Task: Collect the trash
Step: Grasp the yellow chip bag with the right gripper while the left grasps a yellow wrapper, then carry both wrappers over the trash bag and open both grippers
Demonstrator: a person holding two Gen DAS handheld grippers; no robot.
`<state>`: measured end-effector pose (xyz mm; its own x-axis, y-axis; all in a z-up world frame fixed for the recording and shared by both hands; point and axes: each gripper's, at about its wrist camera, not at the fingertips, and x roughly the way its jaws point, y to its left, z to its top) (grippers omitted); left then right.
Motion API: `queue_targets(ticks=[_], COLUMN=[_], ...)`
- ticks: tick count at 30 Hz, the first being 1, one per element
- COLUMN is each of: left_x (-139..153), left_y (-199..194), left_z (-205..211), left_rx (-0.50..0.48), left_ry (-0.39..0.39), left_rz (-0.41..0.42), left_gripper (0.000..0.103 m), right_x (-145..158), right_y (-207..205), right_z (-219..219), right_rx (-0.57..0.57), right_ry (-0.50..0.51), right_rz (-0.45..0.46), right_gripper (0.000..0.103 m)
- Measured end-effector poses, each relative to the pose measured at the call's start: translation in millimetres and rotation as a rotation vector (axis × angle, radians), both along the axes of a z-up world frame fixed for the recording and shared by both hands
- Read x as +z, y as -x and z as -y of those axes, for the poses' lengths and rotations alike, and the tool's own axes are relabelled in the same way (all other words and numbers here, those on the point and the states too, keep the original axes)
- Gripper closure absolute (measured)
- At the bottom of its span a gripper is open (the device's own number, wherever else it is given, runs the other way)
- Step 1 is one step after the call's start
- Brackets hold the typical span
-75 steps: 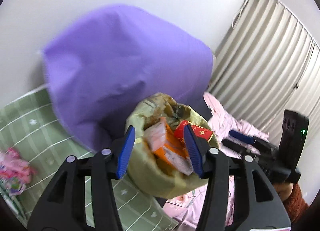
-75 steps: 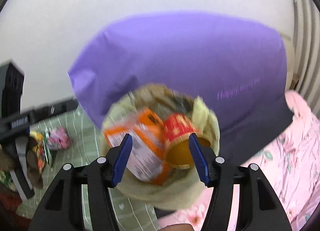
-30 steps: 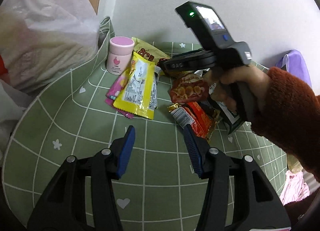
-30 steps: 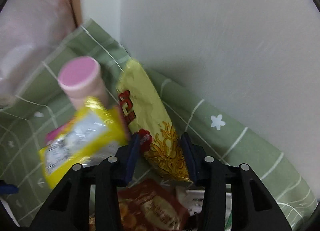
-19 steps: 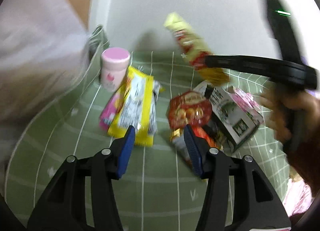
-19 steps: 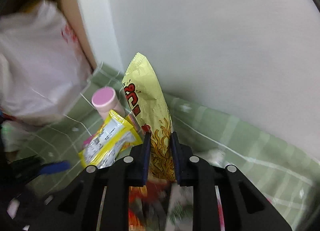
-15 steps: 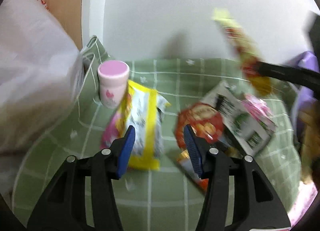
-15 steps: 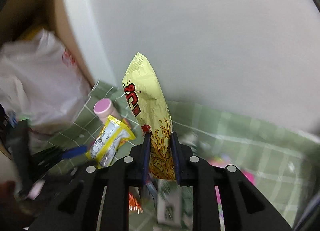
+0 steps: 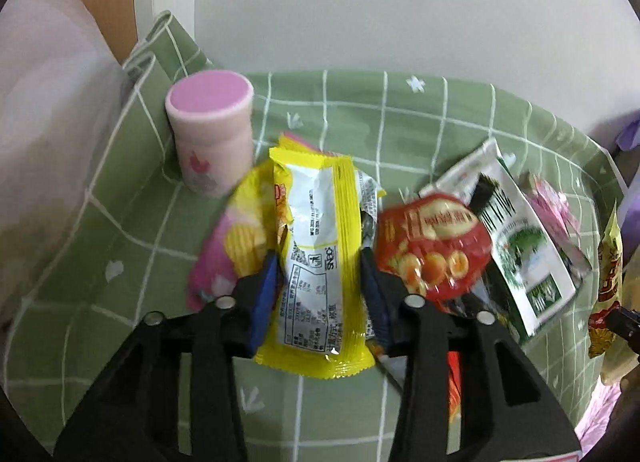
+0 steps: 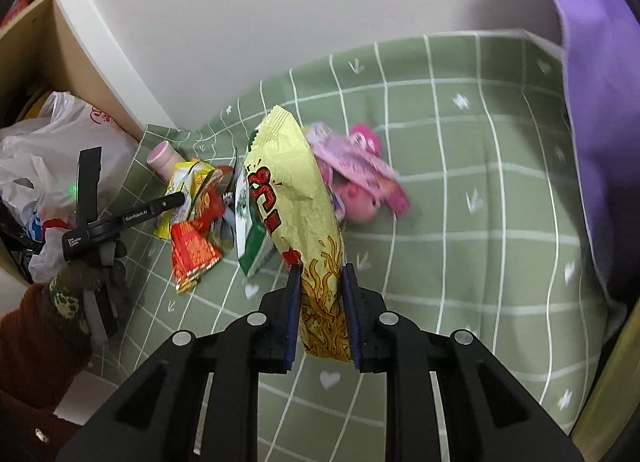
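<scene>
The right gripper is clamped on one pale yellow snack bag, lifted above the green checked cloth. The left gripper, jaws just closing, straddles one yellow wrapper on the cloth. Farther left stands one pink-lidded cup, contents hidden.

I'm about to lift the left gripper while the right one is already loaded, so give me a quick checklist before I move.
1. Right gripper shut on the pale yellow snack bag, jaws just closed: ok.
2. Snack bag lifted clear of the green cloth: ok.
3. Yellow wrapper between the left gripper fingers, jaws just been closing: ok.
4. Left fingers pressing firmly on the wrapper: cannot tell.
5. Pink cup clear of the left fingers: ok.
6. Red round packet clear of the left fingers: not ok, it lies right against one.
</scene>
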<state>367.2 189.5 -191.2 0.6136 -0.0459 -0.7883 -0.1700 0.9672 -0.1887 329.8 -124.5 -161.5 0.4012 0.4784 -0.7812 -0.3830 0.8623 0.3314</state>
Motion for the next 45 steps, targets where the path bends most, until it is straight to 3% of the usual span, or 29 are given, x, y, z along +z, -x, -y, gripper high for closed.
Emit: queue_targets(ticks=[2, 7, 12, 16, 21, 29, 38, 45], left_x=[3.2, 24.2, 62.8, 99.0, 142.0, 208.2, 221.6, 197.9], left_y=[9.4, 44.9, 83.5, 100.4, 97.0, 82.9, 72.5, 57.0], left_z=[4.3, 18.9, 37.9, 67.7, 115.2, 207.6, 336.5, 422.6], left_rx=[-0.009, -0.046, -0.106, -0.185, -0.297, -0.551, -0.87, -1.059], left_ry=[0.021, 0.034, 0.047, 0.061, 0.056, 0.084, 0.159, 0.134], left_rz=[-0.009, 0.035, 0.11, 0.179, 0.269, 0.413, 0.406, 0.299], left_gripper=[0.077, 0.077, 0.077, 0.077, 0.076, 0.074, 0.074, 0.074], right_x=[1.3, 11.1, 26.0, 53.0, 88.2, 147.0, 192.6, 181.7], right_y=[2.6, 23.4, 36.7, 52.0, 68.1, 102.3, 160.6, 163.7], right_z=[5.2, 16.3, 27.7, 41.2, 66.6, 146.0, 256.5, 311.8], right_rx=[-0.008, -0.026, -0.052, -0.089, -0.158, -0.356, -0.644, -0.738], right_ry=[-0.021, -0.048, -0.06, -0.062, -0.049, 0.006, 0.073, 0.107], right_rz=[-0.001, 0.014, 0.041, 0.113, 0.212, 0.366, 0.464, 0.376], right_gripper=[0.083, 0.083, 0.083, 0.083, 0.083, 0.083, 0.083, 0.083])
